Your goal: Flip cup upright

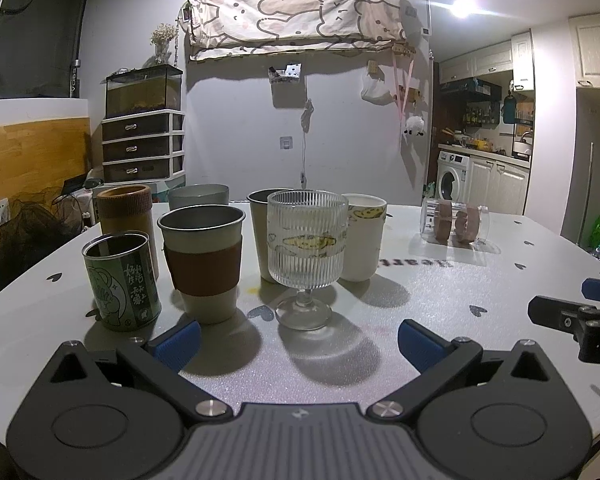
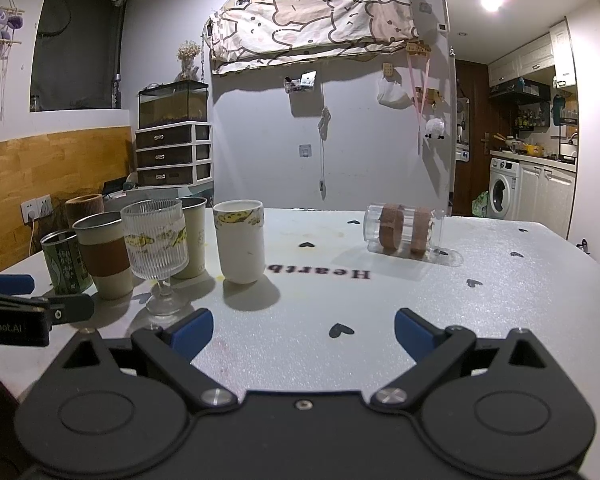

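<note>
A clear glass cup with two brown bands lies on its side on the white table, far right; it also shows in the left wrist view. My right gripper is open and empty, well short of the cup. My left gripper is open and empty, just in front of an upright ribbed stemmed glass. The right gripper shows at the right edge of the left wrist view.
Several upright cups stand in a group at the left: a green printed can, a cup with a brown sleeve, a white mug, a brown-banded cup. Black hearts and lettering mark the table.
</note>
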A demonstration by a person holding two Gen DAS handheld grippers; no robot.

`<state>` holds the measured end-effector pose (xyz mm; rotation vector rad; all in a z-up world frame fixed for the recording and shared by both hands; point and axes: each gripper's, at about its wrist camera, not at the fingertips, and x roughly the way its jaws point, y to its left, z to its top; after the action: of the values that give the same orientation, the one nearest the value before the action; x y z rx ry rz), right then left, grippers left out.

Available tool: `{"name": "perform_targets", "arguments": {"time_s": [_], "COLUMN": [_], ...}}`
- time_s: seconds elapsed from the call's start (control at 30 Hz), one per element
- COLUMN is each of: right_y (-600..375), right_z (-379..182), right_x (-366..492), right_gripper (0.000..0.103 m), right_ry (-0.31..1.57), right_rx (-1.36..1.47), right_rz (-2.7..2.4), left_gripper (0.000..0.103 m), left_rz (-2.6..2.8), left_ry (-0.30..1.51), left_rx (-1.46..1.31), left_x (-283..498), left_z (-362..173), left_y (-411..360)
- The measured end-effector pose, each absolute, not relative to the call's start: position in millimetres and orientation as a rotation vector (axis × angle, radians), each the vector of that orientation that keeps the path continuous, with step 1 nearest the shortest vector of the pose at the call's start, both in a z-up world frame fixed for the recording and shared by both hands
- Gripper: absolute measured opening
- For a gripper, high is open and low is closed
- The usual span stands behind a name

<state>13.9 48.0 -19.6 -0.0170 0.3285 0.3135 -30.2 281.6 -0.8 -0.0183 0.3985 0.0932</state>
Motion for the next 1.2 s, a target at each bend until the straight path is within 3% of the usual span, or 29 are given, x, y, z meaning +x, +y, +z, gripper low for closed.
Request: {"name": "perform_targets", "arguments": {"time_s": [1.2], "right_y": [49.5], "right_z": [-19.0], "right_x": [14.2], "right_gripper": [0.098], "right_ry": [0.331], "right_rx": [-0.018], "right_rz": [0.313], "left_gripper": [0.103], "left_rz": [0.093], "left_ry": [0.402], "left_rx": [-0.016], "left_x": [-31.4], "left_z": [-4.8], "left_y": [284.5]}}
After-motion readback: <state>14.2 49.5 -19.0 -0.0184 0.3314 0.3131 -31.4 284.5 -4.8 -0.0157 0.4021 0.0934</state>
